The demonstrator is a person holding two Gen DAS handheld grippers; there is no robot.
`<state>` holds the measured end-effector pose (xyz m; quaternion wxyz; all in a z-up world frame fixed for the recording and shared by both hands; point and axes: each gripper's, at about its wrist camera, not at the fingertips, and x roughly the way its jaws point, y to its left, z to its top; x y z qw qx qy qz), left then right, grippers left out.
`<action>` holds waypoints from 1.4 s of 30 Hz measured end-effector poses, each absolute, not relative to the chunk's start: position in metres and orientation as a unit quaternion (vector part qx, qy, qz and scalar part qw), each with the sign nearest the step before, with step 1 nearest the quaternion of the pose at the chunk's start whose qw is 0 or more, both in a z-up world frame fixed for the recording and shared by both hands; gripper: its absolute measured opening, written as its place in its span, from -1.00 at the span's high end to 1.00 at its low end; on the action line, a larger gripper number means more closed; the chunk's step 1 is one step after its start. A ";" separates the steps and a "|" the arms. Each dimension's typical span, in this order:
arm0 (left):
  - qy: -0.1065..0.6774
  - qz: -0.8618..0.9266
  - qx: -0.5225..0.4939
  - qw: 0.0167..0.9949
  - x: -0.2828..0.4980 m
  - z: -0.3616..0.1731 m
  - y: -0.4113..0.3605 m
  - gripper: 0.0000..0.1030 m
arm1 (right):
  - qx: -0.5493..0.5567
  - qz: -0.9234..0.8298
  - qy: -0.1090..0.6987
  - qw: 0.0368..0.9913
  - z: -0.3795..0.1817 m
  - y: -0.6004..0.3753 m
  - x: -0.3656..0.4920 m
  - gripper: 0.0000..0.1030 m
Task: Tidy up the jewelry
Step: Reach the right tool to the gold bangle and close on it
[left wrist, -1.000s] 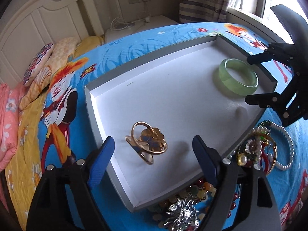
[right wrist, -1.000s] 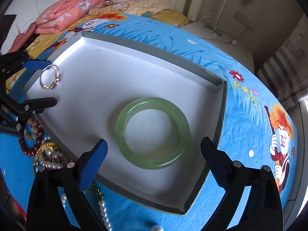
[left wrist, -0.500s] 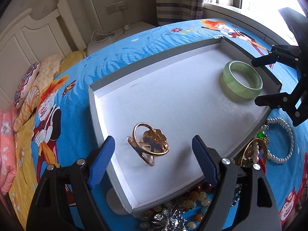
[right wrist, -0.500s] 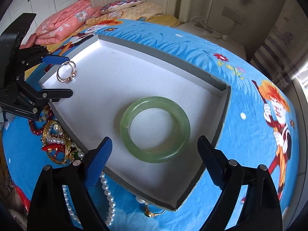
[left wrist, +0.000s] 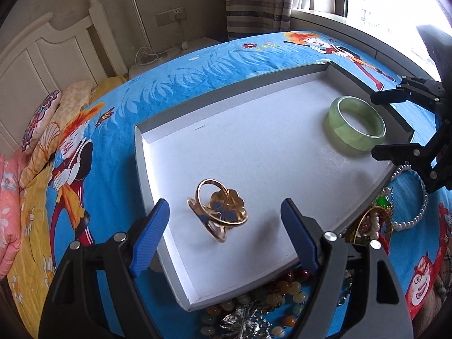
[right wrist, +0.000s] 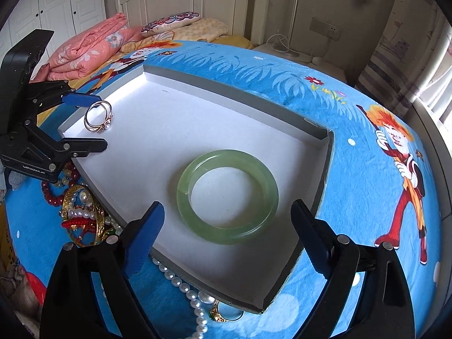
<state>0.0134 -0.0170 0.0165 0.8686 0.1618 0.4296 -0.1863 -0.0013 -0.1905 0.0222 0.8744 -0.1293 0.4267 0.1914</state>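
Tray: a shallow grey-walled rectangular tray with a white floor lies on a bed covered with a blue cartoon-print sheet
Gold rings: a pair of interlocked gold rings with a flower-shaped top rests on the tray floor near one corner, between the blue pads of the left tongs
Bangle: a pale green jade bangle lies flat on the tray floor near the opposite end, well apart from the rings
Left tongs: jaws stand wide apart over the rings, pads clear of them on both sides
Right tongs: jaws stand wide apart on either side of the bangle, touching nothing
Loose jewellery: a white pearl strand, a gold bracelet tangled with pearls and red cord and coloured bead strings sit on the sheet just outside the tray's near wall
Bedding: a folded pink quilt and a patterned pillow lie at the head of the bed
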 end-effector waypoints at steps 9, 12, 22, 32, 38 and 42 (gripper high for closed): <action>0.429 -0.164 0.151 0.875 -0.020 0.016 -0.015 -0.55 | -0.129 0.187 0.411 0.883 0.020 -0.184 -0.030 -0.74; 0.421 -0.151 0.147 0.882 -0.029 0.019 -0.015 -0.56 | -0.136 0.181 0.405 0.886 0.022 -0.182 -0.036 -0.73; 0.231 -0.106 0.033 0.967 -0.128 0.088 0.039 -0.96 | -0.097 0.170 0.161 0.967 0.098 -0.202 -0.146 -0.91; 0.295 -0.042 -0.044 0.954 -0.176 0.037 0.102 -0.95 | -0.140 0.210 0.298 0.921 0.028 -0.180 -0.163 -0.91; 0.274 -0.023 -0.078 0.958 -0.169 0.043 0.111 -0.95 | -0.100 0.270 0.312 0.905 0.030 -0.150 -0.153 -0.32; 0.261 -0.026 -0.092 0.961 -0.152 0.048 0.104 -0.95 | -0.076 0.263 0.336 0.901 0.027 -0.139 -0.135 0.22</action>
